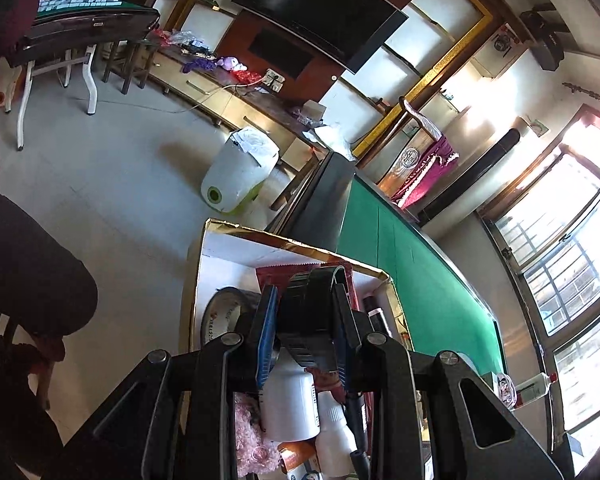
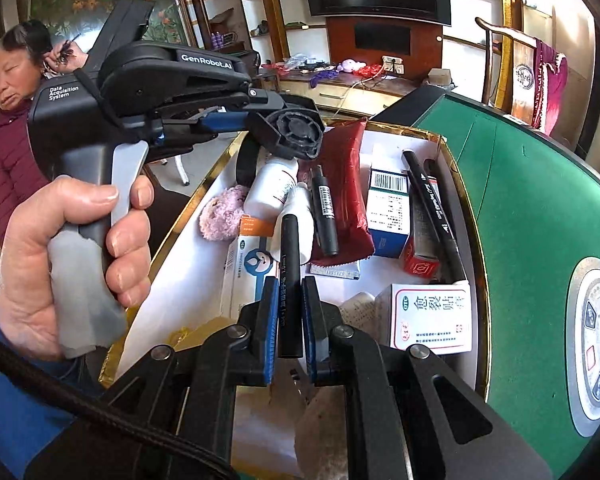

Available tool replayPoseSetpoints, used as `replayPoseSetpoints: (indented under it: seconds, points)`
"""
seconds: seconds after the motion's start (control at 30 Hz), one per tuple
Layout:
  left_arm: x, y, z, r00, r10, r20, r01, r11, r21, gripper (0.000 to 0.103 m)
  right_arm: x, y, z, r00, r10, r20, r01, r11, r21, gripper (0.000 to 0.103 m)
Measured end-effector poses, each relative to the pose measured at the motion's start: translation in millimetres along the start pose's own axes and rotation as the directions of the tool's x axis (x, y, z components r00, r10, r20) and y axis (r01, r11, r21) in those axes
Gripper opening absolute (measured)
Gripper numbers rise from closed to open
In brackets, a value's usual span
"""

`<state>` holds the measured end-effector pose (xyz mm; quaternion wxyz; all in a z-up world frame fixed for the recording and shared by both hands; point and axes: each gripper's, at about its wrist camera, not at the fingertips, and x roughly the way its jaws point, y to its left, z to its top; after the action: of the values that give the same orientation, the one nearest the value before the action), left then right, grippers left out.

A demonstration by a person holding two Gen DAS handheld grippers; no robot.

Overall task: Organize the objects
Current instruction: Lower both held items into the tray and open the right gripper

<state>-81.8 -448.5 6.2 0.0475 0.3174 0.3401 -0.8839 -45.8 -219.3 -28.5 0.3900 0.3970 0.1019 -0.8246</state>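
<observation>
Hidden behind the left gripper [image 1: 306,316] in the left wrist view: most of the gold-edged box [image 1: 236,236], with only a tape roll [image 1: 224,312], the top of a red packet [image 1: 300,270], a white bottle [image 1: 288,404] and a pink fluffy thing [image 1: 252,436] peeking out around the linkage. Cut off at the lower edge there: a second, smaller white bottle [image 1: 336,436]. Hard to read in the right wrist view: the print on the medicine boxes, apart from a barcode on the blue-and-white box [image 2: 390,208]. Half buried at the bottom of that view, under the right gripper's frame: a pale, blurred object, not identifiable.

Left gripper: blue pads narrowly apart, pinching a black round ribbed part [image 1: 312,312] by its sides, above the box's contents. Seen from the right wrist camera, same black round part [image 2: 296,132] at the tip of the left gripper [image 2: 284,136], held over the far end of the box, above the white bottle [image 2: 274,186]; left hand [image 2: 68,264] wrapped round the grey handle, 1 finger on the trigger.

Right gripper [image 2: 290,320]: pads pressed almost together on a black pen-like tube [image 2: 290,280], gripped near its lower end, upper end pointing away over the box. Below it, inside the box [image 2: 456,184]: red packet [image 2: 346,184], black marker [image 2: 326,216], 2 long black pens [image 2: 432,208], white box with red characters [image 2: 432,316]. Box resting on the green table [image 2: 532,216].
</observation>
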Motion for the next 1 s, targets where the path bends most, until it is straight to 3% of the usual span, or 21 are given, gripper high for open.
replayPoseSetpoints:
  seconds: [0.33,1.0]
  points:
    - [-1.4,-13.3,-5.5,0.999,0.035,-0.001,-0.034,0.997,0.065,0.022,4.2,4.2,3.0,1.000,-0.022,-0.020,0.022,1.000,-0.010,0.009]
    - [-7.4,-21.6,-8.1,0.999,0.034,0.005,-0.034,0.994,0.104,0.023,-1.2,6.5,1.3,0.999,-0.016,-0.029,0.016,1.000,-0.002,0.010]
